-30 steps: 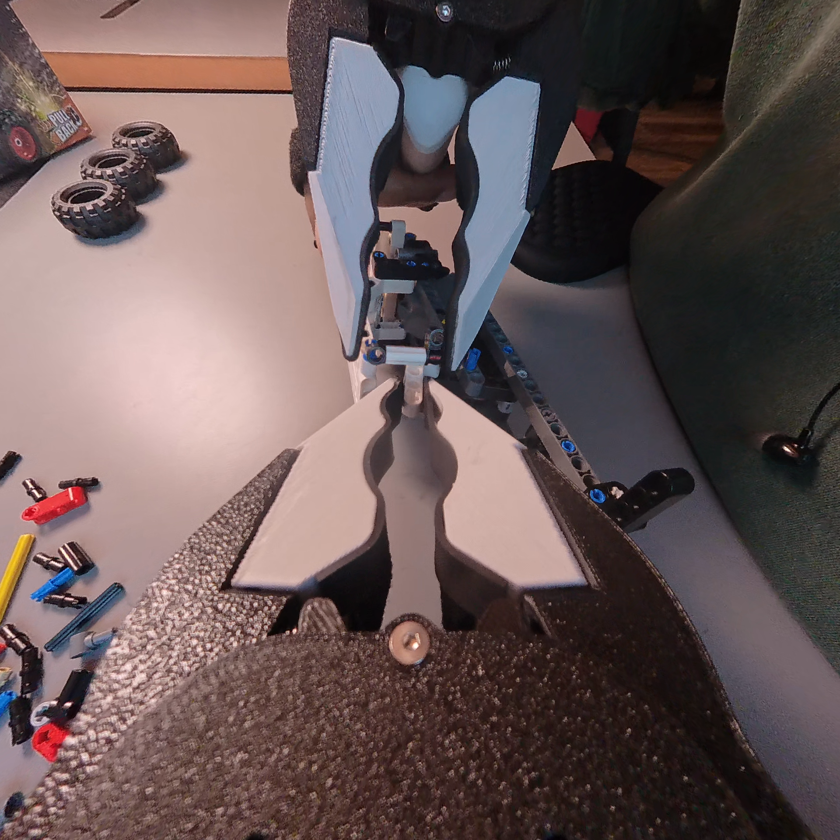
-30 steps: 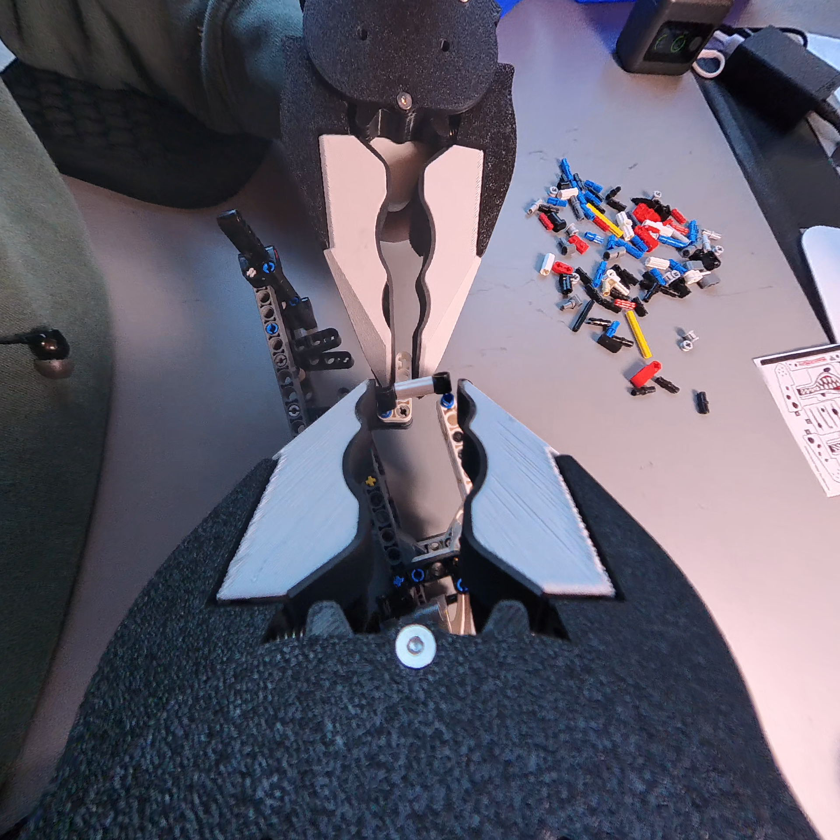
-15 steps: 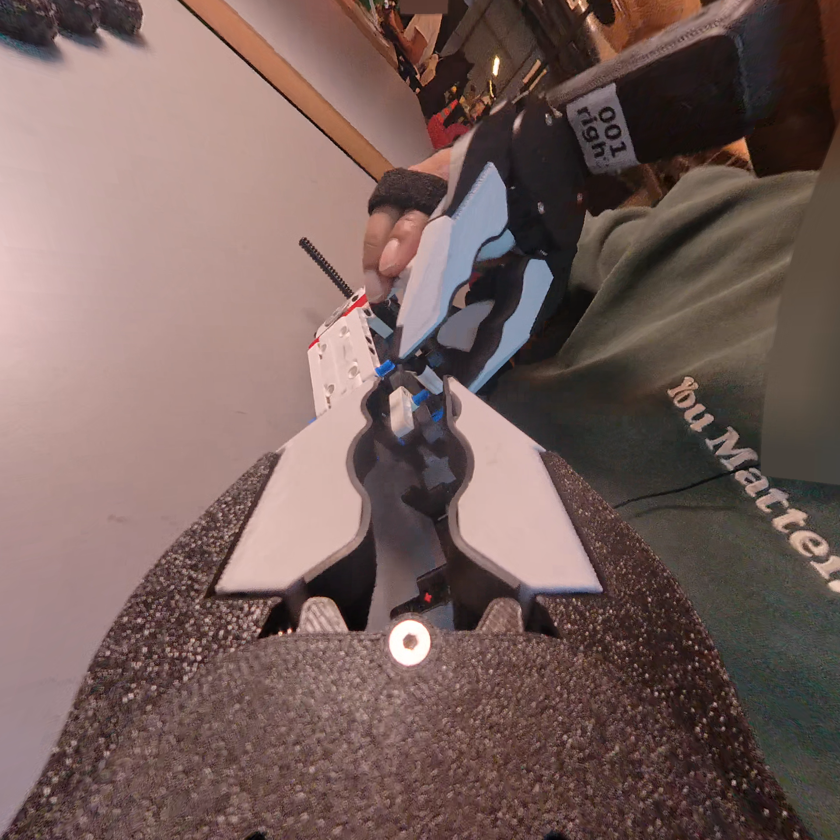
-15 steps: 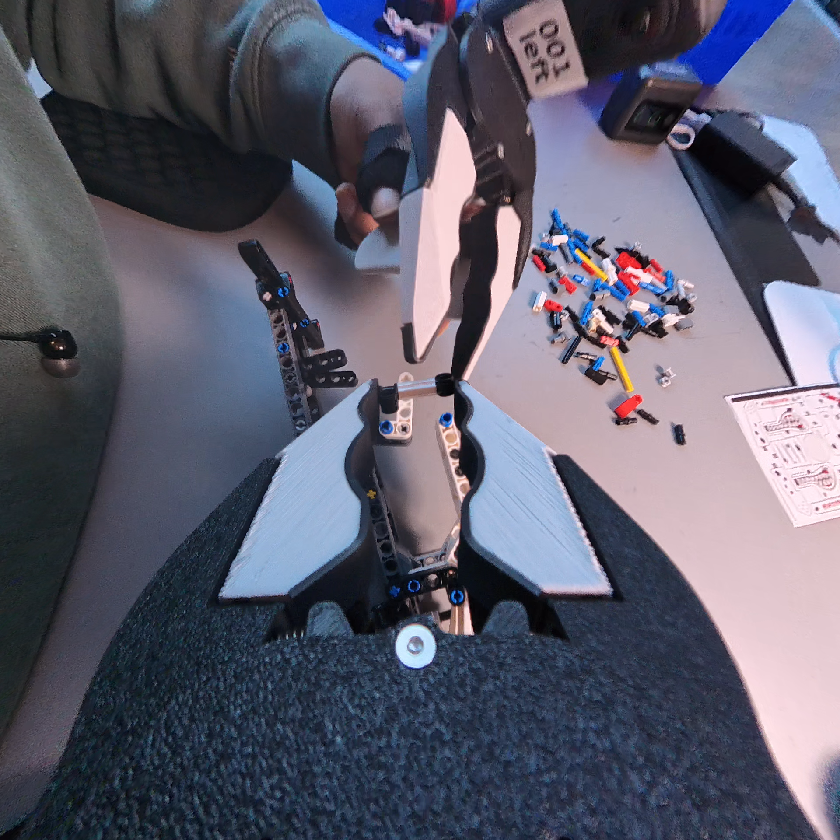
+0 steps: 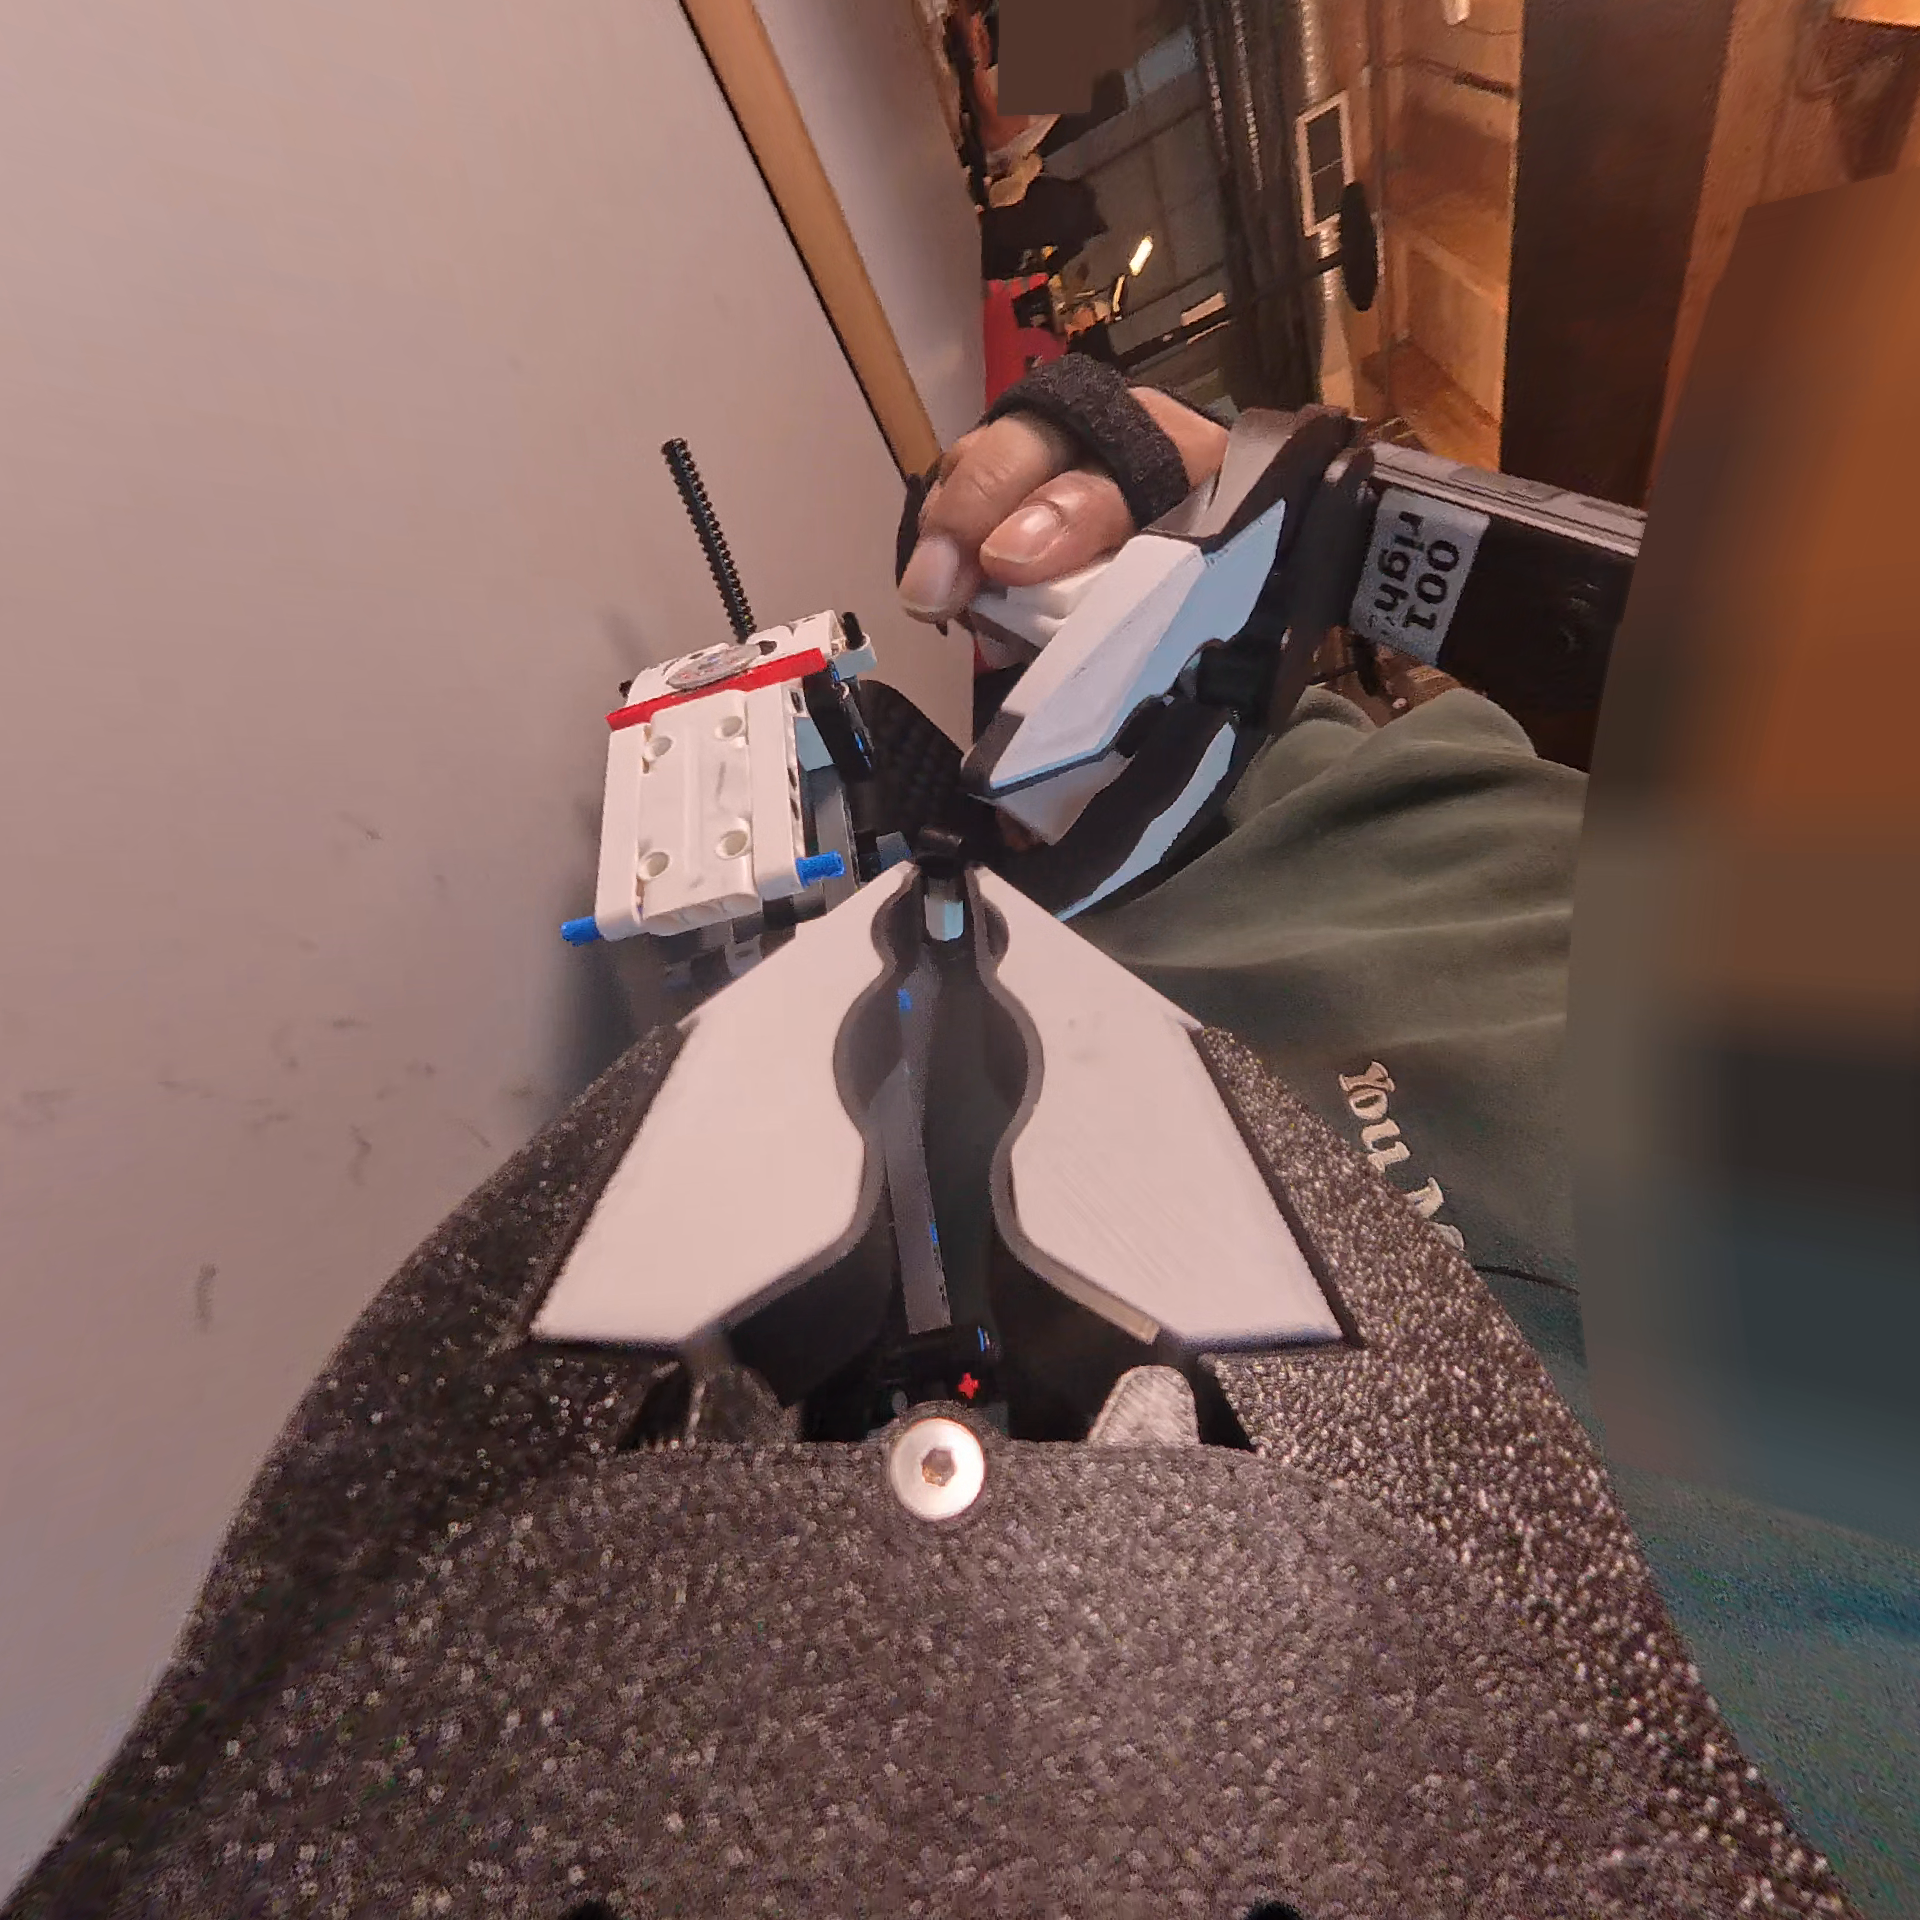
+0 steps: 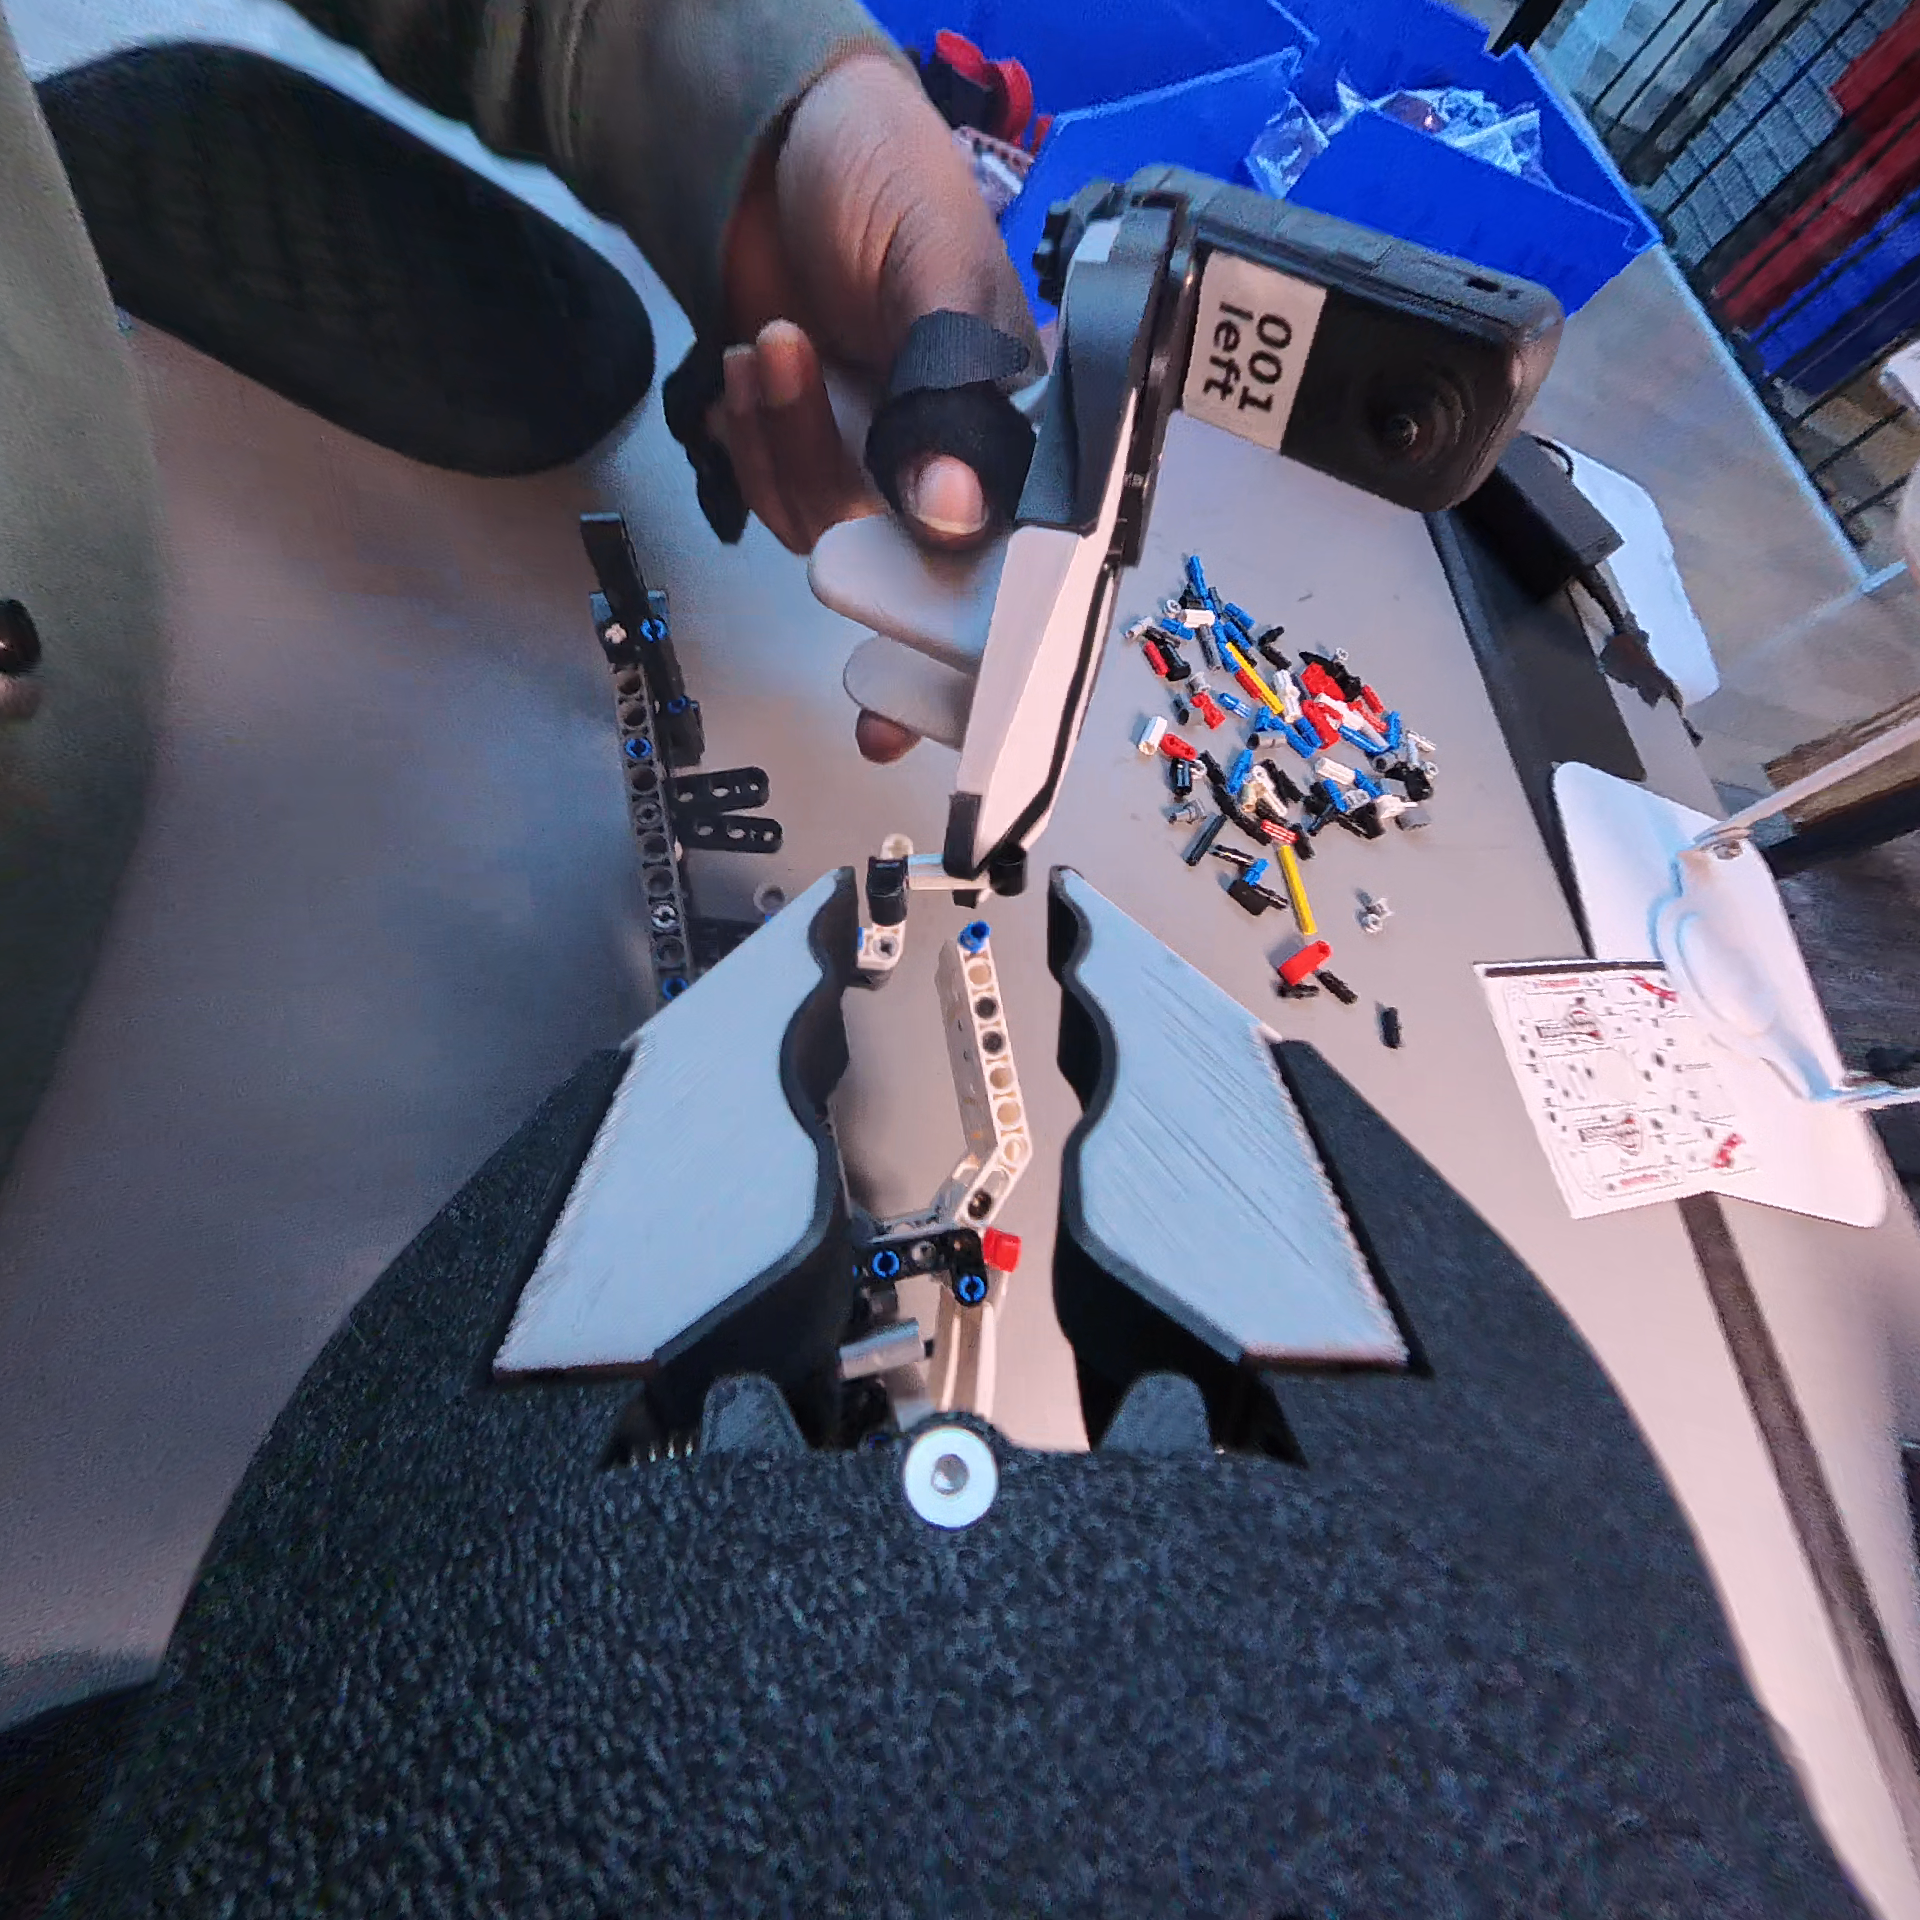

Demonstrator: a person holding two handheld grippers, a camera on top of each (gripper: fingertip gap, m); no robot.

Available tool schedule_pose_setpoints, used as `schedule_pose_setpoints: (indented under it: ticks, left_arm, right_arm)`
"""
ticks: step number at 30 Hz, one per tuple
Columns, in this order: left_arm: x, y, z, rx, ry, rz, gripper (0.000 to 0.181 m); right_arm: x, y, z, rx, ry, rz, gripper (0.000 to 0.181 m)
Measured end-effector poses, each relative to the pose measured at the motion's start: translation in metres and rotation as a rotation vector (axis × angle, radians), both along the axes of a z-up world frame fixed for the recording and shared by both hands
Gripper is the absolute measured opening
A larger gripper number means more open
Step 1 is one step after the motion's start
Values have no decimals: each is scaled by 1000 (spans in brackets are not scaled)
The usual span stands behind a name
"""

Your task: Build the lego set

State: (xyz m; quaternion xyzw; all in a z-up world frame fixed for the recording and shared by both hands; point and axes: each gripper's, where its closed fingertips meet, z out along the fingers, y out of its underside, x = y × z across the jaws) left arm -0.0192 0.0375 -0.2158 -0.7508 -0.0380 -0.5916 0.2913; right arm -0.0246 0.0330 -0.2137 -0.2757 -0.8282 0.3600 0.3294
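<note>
The left gripper (image 6: 982, 883), tilted over since a moment ago, pinches a small grey axle piece (image 5: 941, 909) at the partly built Lego chassis (image 6: 977, 1049). At six o'clock the right gripper (image 6: 945, 914) has spread its fingers, freeing the chassis. At two o'clock lie loose pieces (image 6: 1283, 717). This suggests a regrip.

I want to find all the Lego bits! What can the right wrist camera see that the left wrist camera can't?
Only the right wrist view shows the pile of loose pieces, the instruction sheet and the dark holed beam lying on the table.

Only the left wrist view shows the white panel with a red strip and a black ribbed rod.

Both show the small white pin pinched by the left gripper, and the right gripper.
</note>
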Motion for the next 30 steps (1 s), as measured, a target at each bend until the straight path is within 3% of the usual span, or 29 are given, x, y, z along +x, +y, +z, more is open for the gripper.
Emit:
schedule_pose_setpoints:
  ticks: [9,18,30]
  left_arm:
    - [5,2,-10,-154,182,-23,7]
    - [15,-9,-6,-141,125,-60,9]
    - [8,-5,-17,-178,187,3,7]
  right_arm:
    - [-2,-3,-18,82,-68,1,33]
    - [1,-6,-10,-117,-10,-16,32]
    - [-1,-1,-22,-45,-76,-10,33]
